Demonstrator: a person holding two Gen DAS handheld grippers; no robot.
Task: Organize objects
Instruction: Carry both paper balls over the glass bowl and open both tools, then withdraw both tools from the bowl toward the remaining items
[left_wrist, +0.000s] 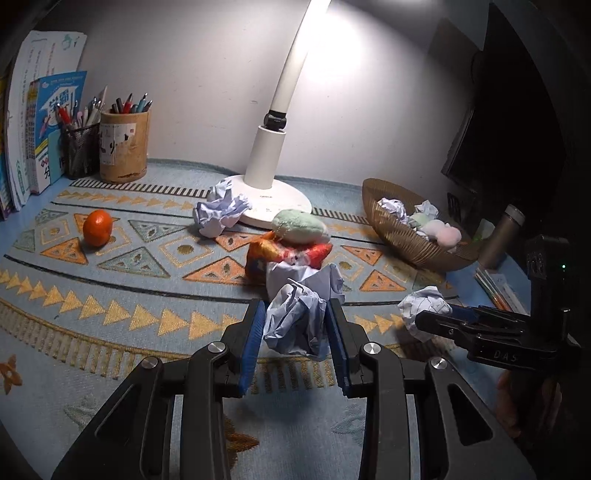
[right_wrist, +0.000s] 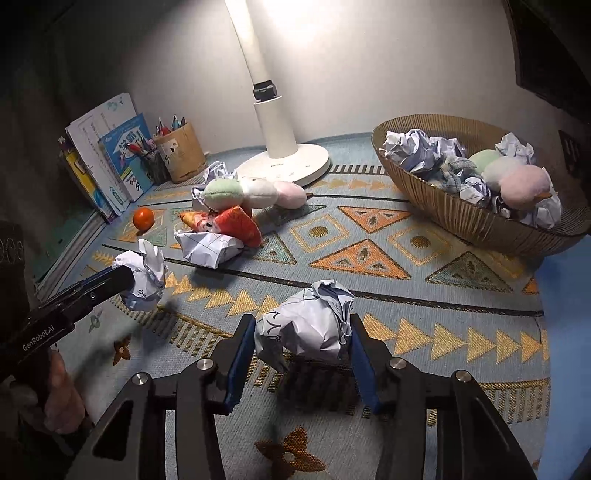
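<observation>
With the left gripper (left_wrist: 295, 325) and right gripper (right_wrist: 301, 354) each clamping a paper ball, both loads next need carrying to the basket (right_wrist: 461, 218).

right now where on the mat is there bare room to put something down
Free: the mat between the lamp base and the basket, and the near strip ahead of both claws. Crowded: the cluster of plush toy, red packet and paper balls beside the lamp; the basket is nearly full.
</observation>
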